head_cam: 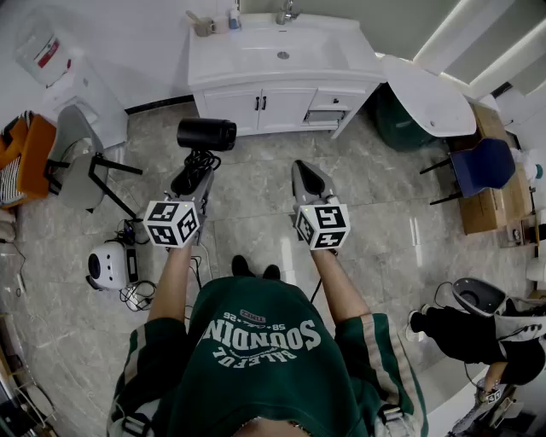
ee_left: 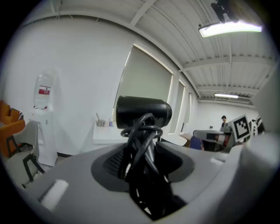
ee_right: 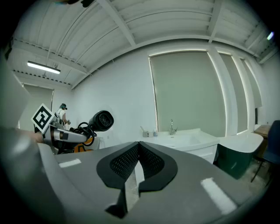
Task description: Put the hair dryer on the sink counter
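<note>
Pinching the dryer [ee_left: 143, 112] by its handle, the left claw [ee_left: 144, 159] holds it upright. The black barrel lies crosswise just above the claw's tips, and the cord [ee_left: 141, 135] is bundled in loops round the handle, between the pads. The pads stand wide because the handle and cord fill the gap. Just to its right and level with it, the right claw [ee_right: 139, 148] is pressed together with nothing in it.

Ahead of both claws is a stretch of floor [head_cam: 256, 171], then the bench [head_cam: 212, 67], well apart from the dryer and a little right of the left claw's line. Its basin [head_cam: 281, 51] takes up the middle, with the tap [head_cam: 287, 13] behind it and cups [head_cam: 205, 26] at the far left corner.

The step in hand looks like the carry. The person probably needs to walk closer first rather than reach, since the bench is far off. The flat strip left of the basin seems the best landing spot, being nearly straight ahead of the left claw. Standing on its handle, the dryer would likely topple, so tip it onto its side as it goes down. Keep the barrel short of the cups and out of the basin. Spread the claw only once the weight rests on the bench, then draw straight back so the loose cord loops don't catch on a pad and drag the dryer off the edge.
</note>
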The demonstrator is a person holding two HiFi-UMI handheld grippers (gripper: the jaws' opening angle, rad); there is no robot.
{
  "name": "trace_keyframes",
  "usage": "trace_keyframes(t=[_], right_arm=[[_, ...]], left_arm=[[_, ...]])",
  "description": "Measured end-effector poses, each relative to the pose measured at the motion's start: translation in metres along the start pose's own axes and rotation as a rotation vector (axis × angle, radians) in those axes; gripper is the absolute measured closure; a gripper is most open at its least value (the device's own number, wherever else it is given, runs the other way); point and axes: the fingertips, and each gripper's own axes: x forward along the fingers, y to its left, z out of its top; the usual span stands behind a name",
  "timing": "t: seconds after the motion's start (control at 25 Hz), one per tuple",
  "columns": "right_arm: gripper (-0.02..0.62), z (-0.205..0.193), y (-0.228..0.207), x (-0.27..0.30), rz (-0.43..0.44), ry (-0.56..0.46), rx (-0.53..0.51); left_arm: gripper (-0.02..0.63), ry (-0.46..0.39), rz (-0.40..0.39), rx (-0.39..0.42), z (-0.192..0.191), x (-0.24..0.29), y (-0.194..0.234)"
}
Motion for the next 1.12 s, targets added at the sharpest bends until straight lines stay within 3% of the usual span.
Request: trace_keyframes(t=[0.24,0.4,1.12], right_arm=[[0.592,-0.007,-0.001,0.003,-0.023,0.022,-0.004],[0.592,-0.008,0.002,0.007,0.007,0.019,0.034],[0.592,-0.023,0.023,0.046,0.018,0.054,0.068]], left_arm=[[0.374,0.004,-0.009,0.004,-0.002,0.003,0.004],[0.374,0.006,-0.016,0.005,-0.002,0.006,0.008],[0.374,0.021,-0.043,0.008,0.009,0.028,0.065]])
